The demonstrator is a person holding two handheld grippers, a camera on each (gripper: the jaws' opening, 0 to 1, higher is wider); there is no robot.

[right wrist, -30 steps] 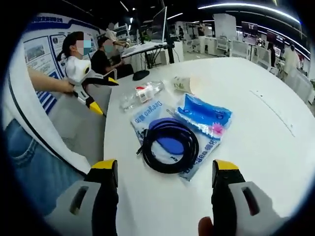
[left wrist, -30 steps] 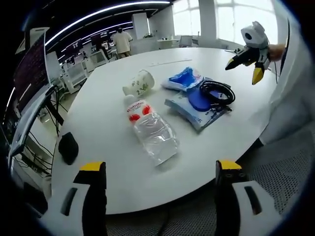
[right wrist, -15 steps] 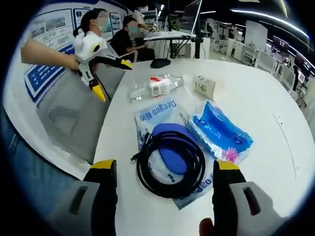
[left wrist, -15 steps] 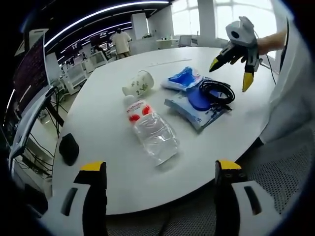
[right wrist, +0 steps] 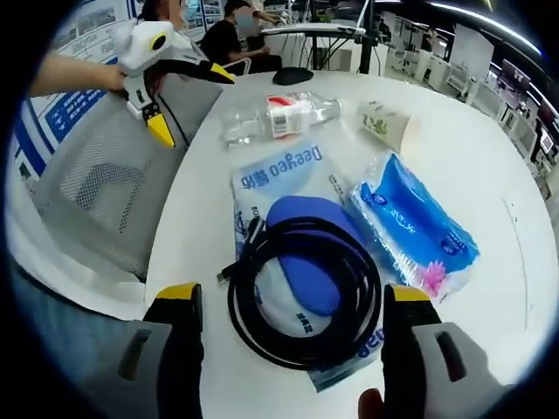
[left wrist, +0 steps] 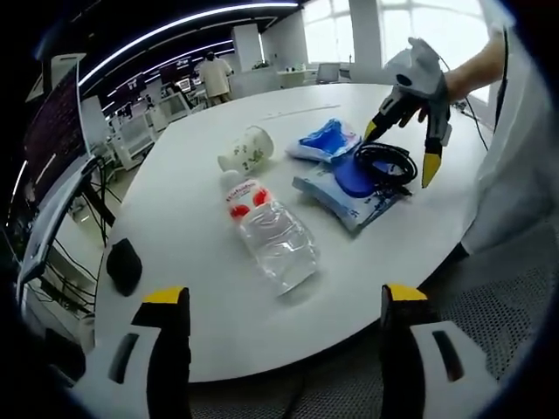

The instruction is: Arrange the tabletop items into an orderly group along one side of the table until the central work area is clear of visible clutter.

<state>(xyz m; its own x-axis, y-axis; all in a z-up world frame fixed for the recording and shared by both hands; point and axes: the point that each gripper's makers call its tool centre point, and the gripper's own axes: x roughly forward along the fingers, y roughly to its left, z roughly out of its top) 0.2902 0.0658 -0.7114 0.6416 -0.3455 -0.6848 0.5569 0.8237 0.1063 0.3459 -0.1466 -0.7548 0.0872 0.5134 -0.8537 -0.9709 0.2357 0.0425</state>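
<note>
Right gripper view looks down on the round white table, where we see the clutter bunched near the edge closest to us. Largest is the flat white wipes pack with blue print and a blue oval lid; the coiled black cable lies on top of it, ringing the lid. Touching the pack's far side is the blue crinkled plastic packet. Nearer the table's middle lie the clear plastic bottle with a red-and-white label, on its side, and the tipped white paper cup with a leaf print.

Our right gripper hangs directly above the coil, jaws spread wide on either side of it and gripping nothing. We judge the step in hand to be picking up the cable. To do it well, we should drop straight down and close across one side of the bundle, so the loops stay together and the pack beneath is not dragged.

In the left gripper view, the right gripper tilts steeply down over the cable, a hand wrapped round its body. Our left gripper waits off the table's near edge, jaws parted and empty, pointing toward the bottle.
</note>
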